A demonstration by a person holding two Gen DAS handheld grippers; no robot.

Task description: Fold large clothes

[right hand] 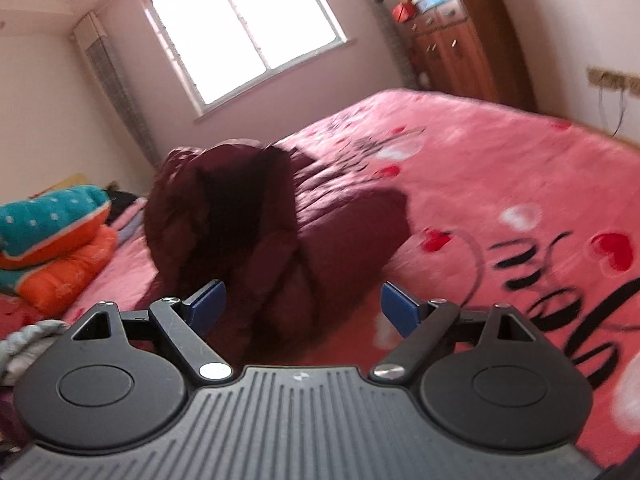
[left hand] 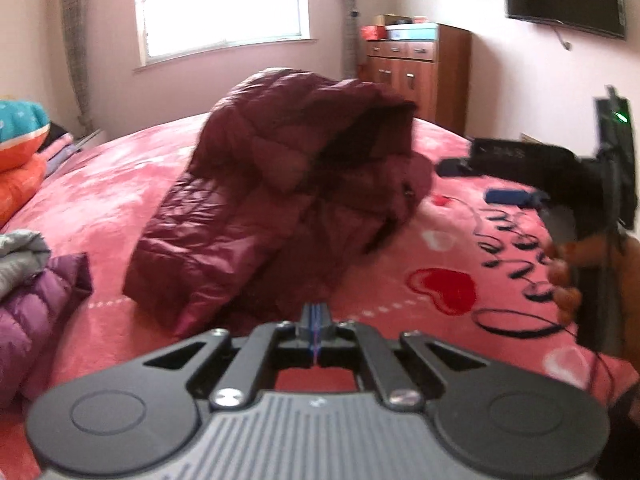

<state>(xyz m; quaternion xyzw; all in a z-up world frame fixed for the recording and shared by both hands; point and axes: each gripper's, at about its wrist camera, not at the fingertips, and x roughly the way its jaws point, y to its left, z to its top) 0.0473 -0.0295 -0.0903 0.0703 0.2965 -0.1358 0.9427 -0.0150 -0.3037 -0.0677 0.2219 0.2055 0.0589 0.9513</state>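
A dark maroon puffer jacket (left hand: 272, 196) lies bunched and partly folded over itself on the pink bedspread (left hand: 104, 208). My left gripper (left hand: 315, 320) hovers just in front of the jacket's near hem, its blue pads pressed together with nothing between them. The right wrist view shows the same jacket (right hand: 256, 232) heaped in the middle of the bed. My right gripper (right hand: 302, 306) stands open close before the jacket, blue pads wide apart and holding nothing. In the left wrist view the right gripper's body (left hand: 560, 168) shows at the right, held by a hand (left hand: 564, 284).
A purple puffer jacket (left hand: 36, 316) and a grey garment (left hand: 20, 252) lie at the left bed edge. Folded orange and teal bedding (right hand: 52, 236) is stacked further left. A wooden cabinet (left hand: 416, 68) stands by the far wall. The bedspread (right hand: 500, 168) stretches away to the right.
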